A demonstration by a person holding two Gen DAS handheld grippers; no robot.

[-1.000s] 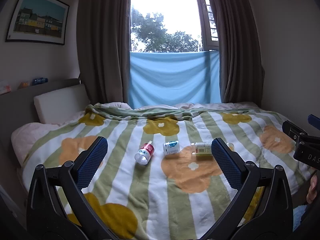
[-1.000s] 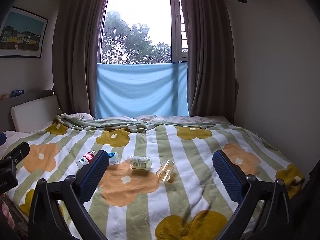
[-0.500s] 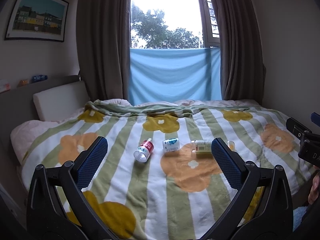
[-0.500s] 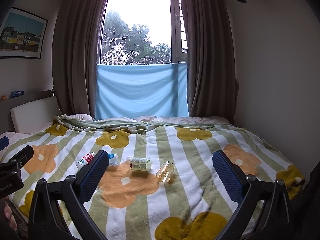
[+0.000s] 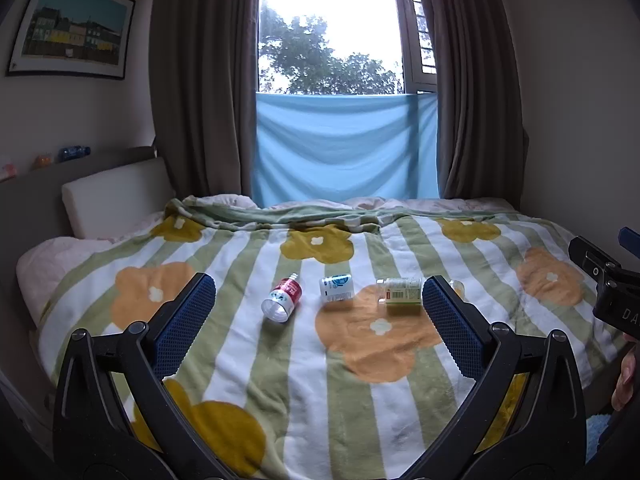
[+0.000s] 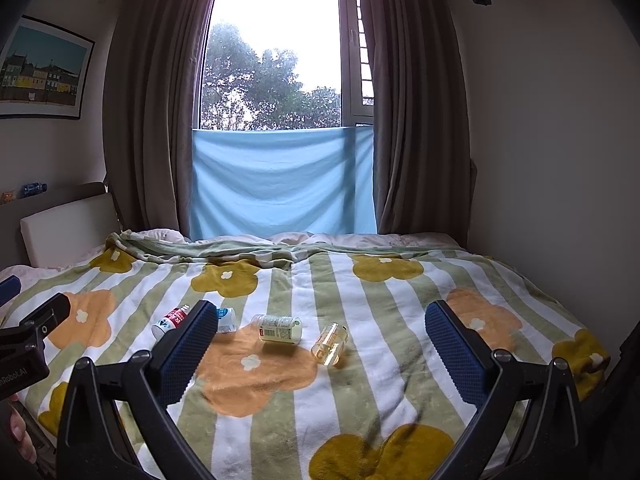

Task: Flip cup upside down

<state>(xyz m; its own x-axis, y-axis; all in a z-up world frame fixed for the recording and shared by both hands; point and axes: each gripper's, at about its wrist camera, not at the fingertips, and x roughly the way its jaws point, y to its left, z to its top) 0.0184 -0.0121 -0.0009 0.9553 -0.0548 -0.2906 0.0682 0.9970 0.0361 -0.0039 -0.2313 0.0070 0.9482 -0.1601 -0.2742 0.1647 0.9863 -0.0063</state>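
Several small containers lie on their sides in a row on the flowered blanket [image 5: 304,392]. From the left: a red-labelled bottle [image 5: 282,298] [image 6: 170,319], a white and blue one [image 5: 336,287] [image 6: 226,319], a green-labelled one [image 5: 401,290] [image 6: 279,328], and a clear yellowish cup [image 6: 330,344], mostly hidden behind a finger in the left wrist view. My left gripper [image 5: 318,312] is open, well short of them. My right gripper [image 6: 320,342] is open too, with the cup seen between its fingers but farther off.
The bed fills the room up to the window, with a blue cloth [image 6: 284,184] and brown curtains [image 6: 420,120] behind it. A white pillow [image 5: 116,196] and headboard sit at the left. A wall rises at the right [image 6: 552,140]. A hand [image 5: 626,376] holds the other gripper.
Both views have tilted slightly, so the bed and containers sit a little higher in frame. The containers have not moved and both grippers stay open.
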